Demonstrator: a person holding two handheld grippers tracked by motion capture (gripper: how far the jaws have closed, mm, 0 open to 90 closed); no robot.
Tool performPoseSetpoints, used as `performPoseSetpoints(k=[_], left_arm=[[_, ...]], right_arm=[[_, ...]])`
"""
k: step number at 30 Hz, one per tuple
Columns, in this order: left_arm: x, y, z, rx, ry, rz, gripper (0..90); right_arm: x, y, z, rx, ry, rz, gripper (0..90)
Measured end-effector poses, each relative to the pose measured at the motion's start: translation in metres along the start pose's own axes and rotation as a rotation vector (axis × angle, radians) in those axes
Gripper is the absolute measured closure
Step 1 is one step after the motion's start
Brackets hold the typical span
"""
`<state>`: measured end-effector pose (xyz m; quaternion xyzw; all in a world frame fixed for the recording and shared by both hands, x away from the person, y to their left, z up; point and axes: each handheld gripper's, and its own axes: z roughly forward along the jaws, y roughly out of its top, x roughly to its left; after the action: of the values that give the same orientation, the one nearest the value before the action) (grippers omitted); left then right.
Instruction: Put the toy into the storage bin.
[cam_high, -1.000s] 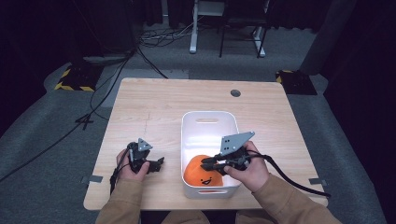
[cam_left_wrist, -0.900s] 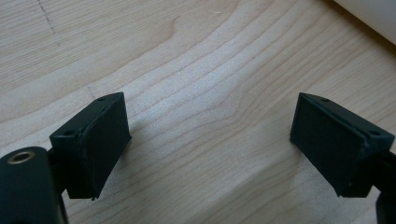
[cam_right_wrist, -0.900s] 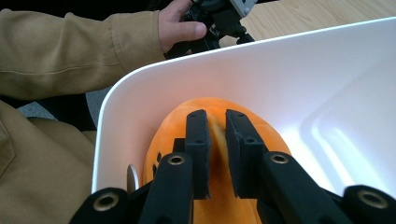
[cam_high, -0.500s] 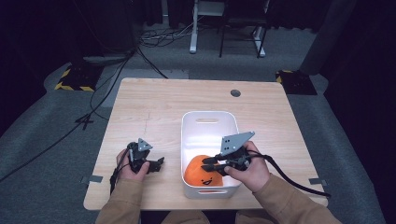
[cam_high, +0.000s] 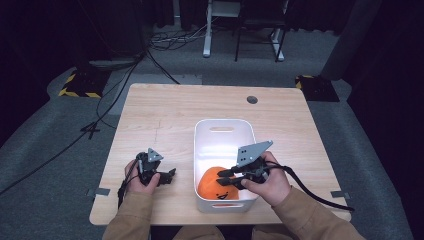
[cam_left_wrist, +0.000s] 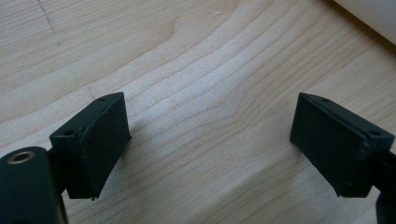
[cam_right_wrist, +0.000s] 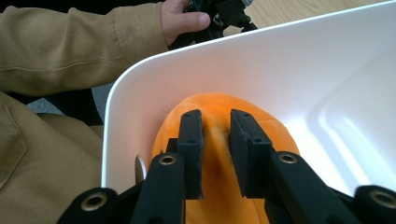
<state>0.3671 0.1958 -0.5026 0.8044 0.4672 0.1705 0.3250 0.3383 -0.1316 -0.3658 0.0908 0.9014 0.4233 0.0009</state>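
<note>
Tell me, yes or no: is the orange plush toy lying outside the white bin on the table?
No, the orange plush toy lies inside the white bin, at the end nearest the person.

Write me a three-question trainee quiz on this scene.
1. True or false: the toy lies in the bin.
2. Which gripper has its fingers wide apart above the bare table?
3. The toy is: A green, B orange, C blue.
Key: 1 true. 2 the left gripper. 3 B.
Note: the fingers of the right gripper have just been opening, with a fold of the toy between them.
</note>
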Motion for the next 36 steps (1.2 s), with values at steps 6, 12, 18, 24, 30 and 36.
performPoseSetpoints(k=[6,12,18,24,30,36], left_arm=[[0.000,0.000,0.000,0.000,0.000,0.000,12.2],[0.000,0.000,0.000,0.001,0.000,0.002,12.2],[0.000,0.000,0.000,0.001,0.001,0.002,12.3],[0.000,0.000,0.000,0.003,0.001,0.005,12.3],[0.000,0.000,0.000,0.004,0.001,0.006,12.3],[0.000,0.000,0.000,0.006,0.002,0.010,12.3]], right_arm=[[-0.002,0.000,-0.002,-0.007,-0.014,0.017,68.2],[-0.006,-0.007,-0.007,-0.044,-0.011,0.052,66.2],[-0.006,-0.004,-0.015,-0.083,-0.016,0.050,63.2],[-0.009,0.000,-0.026,-0.121,-0.043,0.042,60.5],[-0.016,0.004,-0.048,-0.159,-0.131,0.041,54.1],[-0.023,0.004,-0.071,-0.174,-0.234,0.062,44.0]])
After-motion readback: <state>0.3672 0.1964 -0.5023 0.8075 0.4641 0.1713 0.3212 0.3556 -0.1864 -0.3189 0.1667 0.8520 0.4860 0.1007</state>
